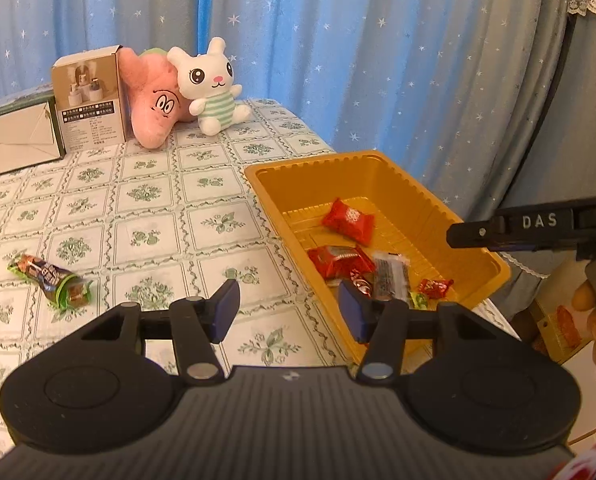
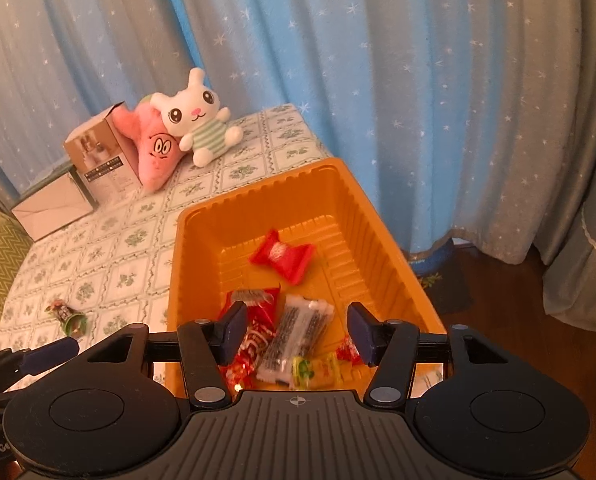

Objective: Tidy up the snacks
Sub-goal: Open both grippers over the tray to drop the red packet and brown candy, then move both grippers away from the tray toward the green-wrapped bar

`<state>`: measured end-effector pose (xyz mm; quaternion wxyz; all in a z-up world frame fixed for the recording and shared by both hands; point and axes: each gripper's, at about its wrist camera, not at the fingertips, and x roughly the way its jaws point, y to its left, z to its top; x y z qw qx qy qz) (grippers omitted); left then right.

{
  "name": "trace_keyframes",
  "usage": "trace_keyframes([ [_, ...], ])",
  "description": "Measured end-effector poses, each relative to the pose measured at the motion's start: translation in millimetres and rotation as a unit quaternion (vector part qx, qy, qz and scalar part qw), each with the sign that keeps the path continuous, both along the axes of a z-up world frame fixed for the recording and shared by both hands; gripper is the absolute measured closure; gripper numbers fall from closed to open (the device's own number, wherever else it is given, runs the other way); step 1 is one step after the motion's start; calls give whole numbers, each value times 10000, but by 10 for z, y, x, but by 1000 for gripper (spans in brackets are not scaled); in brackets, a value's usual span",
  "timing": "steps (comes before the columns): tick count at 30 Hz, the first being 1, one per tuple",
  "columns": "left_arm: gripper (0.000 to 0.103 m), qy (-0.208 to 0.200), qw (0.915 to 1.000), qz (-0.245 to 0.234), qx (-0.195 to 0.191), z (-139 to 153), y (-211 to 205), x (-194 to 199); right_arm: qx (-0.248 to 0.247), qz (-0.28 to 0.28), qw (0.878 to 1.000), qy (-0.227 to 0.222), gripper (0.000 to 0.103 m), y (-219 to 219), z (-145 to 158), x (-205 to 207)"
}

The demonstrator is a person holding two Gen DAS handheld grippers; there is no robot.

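An orange plastic tray (image 1: 450, 200) (image 2: 362, 200) sits at the table's right edge. It holds several wrapped snacks: a red candy (image 1: 348, 221) (image 2: 284, 255), a clear-wrapped dark bar (image 1: 390, 276) (image 2: 294, 336), red packets (image 1: 334, 262) and a yellow-green sweet (image 2: 316, 370). One green-and-brown wrapped snack (image 1: 52, 278) (image 2: 67, 314) lies on the tablecloth to the left. My left gripper (image 1: 288, 312) is open and empty over the tray's near left corner. My right gripper (image 2: 296, 330) is open and empty above the tray's near end; it also shows in the left wrist view (image 1: 478, 236).
At the table's back stand a cardboard box (image 1: 88, 100) (image 2: 98, 156), a pink plush (image 1: 154, 100) (image 2: 156, 148), a white bunny plush (image 1: 210, 84) (image 2: 198, 120) and a flat white box (image 1: 14, 140) (image 2: 52, 210). A starry blue curtain (image 1: 378, 60) hangs behind. The table edge runs just right of the tray.
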<state>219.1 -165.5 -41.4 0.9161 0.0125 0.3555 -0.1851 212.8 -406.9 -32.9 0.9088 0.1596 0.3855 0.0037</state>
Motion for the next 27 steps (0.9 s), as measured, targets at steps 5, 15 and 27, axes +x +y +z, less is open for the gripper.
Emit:
trace_keyframes([
  [5, 53, 2, 10000, 56, -52, 80, 104, -152, 90, -69, 9999, 8, 47, 84, 62, -269],
  [15, 53, -28, 9996, 294, -12, 269, 479, -483, 167, 87, 9996, -202, 47, 518, 280, -731],
  [27, 53, 35, 9963, 862, 70, 302, 1165, -808, 90, 666, 9975, -214, 47, 1176, 331, -938],
])
